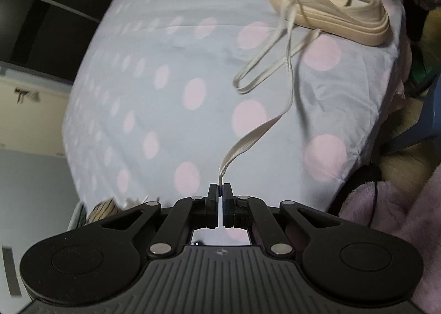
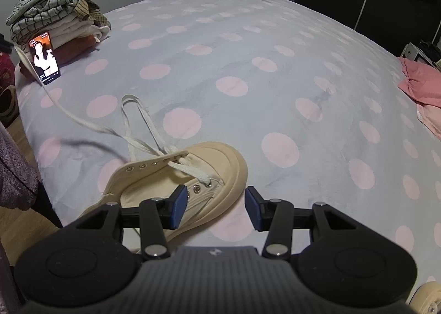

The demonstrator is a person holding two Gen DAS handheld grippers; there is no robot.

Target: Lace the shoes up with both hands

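Clamped on the tip of the lace (image 1: 249, 136), the left gripper (image 1: 220, 190) is kept well apart from the cream shoe (image 2: 176, 179), which is laid on its side on the dotted bedspread (image 2: 248, 66). Jaws of the right gripper (image 2: 216, 205) are spread around the toe, with nothing seen pressed; only lace crossings are held in the lowest eyelets.

A bed under a pale blue cover with pink dots (image 2: 248, 46) fills the view. At its far left corner sits a stack of folded clothes (image 2: 58, 19), with a lit smartphone (image 2: 44, 58) leaning upright against it. A crumpled pink cloth (image 2: 421, 79) lies at the right edge.
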